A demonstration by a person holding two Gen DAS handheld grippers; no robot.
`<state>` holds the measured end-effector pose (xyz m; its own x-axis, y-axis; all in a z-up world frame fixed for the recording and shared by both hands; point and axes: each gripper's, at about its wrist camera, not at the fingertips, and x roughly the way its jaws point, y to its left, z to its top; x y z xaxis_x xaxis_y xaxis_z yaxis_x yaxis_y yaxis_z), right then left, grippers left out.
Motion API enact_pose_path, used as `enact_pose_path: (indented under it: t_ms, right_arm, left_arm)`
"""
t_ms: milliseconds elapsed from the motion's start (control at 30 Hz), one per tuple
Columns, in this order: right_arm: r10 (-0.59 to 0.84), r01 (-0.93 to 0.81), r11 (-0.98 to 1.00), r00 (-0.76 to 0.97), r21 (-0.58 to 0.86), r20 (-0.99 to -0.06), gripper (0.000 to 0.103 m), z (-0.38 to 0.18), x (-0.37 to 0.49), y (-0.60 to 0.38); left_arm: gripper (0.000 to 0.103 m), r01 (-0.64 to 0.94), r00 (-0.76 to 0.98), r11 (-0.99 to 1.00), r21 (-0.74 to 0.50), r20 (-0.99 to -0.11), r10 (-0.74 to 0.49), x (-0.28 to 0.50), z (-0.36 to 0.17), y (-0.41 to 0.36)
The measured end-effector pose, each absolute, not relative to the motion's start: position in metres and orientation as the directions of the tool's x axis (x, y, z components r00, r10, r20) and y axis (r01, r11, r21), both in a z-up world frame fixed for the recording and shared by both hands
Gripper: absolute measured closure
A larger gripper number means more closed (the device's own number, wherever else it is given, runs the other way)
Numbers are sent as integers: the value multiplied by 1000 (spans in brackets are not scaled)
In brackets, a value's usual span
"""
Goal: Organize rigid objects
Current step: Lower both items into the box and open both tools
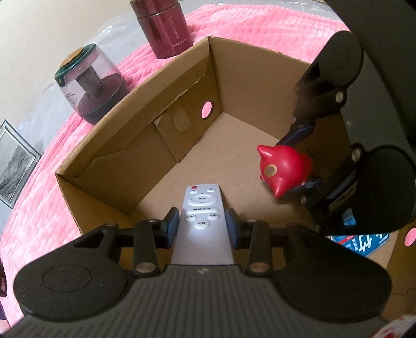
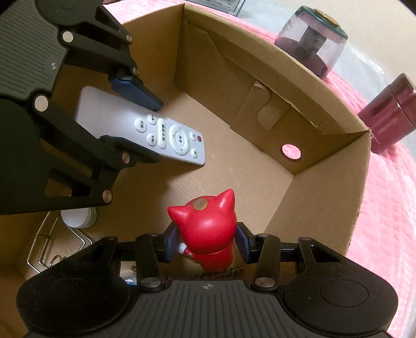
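Your left gripper (image 1: pixel 202 225) is clamped on a white remote control (image 1: pixel 202 208), its blue pads pressing the remote's two long edges about midway along the body. The remote is slim and pale, with a red button at its far end, a round ring of direction keys below that, and small oval keys nearer the pads. Its long axis runs straight out along the fingers, red-button end pointing away from you and down toward the floor of the cardboard box (image 1: pixel 140 85), above which it hangs.

Your right gripper (image 2: pixel 208 240) is closed on a red horned figurine (image 2: pixel 208 228), pads squeezing its sides. The figurine is glossy red, round-headed, with two pointed horns and a tan disc on top; its head points away from the fingers, into the box.

Farther in, a round hole pierces the box wall. Beyond the box, on a pink blanket (image 1: pixel 234 23), stand a clear jar with a green lid (image 1: pixel 88 83) and a maroon canister (image 1: pixel 162 26).
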<state>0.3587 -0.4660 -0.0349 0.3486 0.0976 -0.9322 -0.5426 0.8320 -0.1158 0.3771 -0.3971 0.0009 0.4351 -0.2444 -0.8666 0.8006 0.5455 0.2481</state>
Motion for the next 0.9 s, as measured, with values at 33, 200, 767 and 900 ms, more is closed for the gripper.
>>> enact_pose_path:
  t_ms: [33, 200, 767, 900]
  right_arm:
    - [99, -543, 832, 348, -114, -932, 60, -35, 359, -466]
    - [108, -540, 835, 350, -106, -930, 60, -34, 357, -468]
    - [111, -527, 845, 346, -95, -932, 60, -30, 361, -465]
    - [109, -530, 842, 348, -99, -931, 60, -30, 360, -462]
  left_arm:
    - [69, 800, 435, 547, 247, -866, -246, 378, 1, -397]
    - [69, 800, 431, 557, 224, -860, -273, 379, 3, -393]
    - [69, 782, 500, 588, 209, -773, -390, 357, 32, -361]
    - [69, 768, 520, 610, 196, -746, -415, 354, 41, -348]
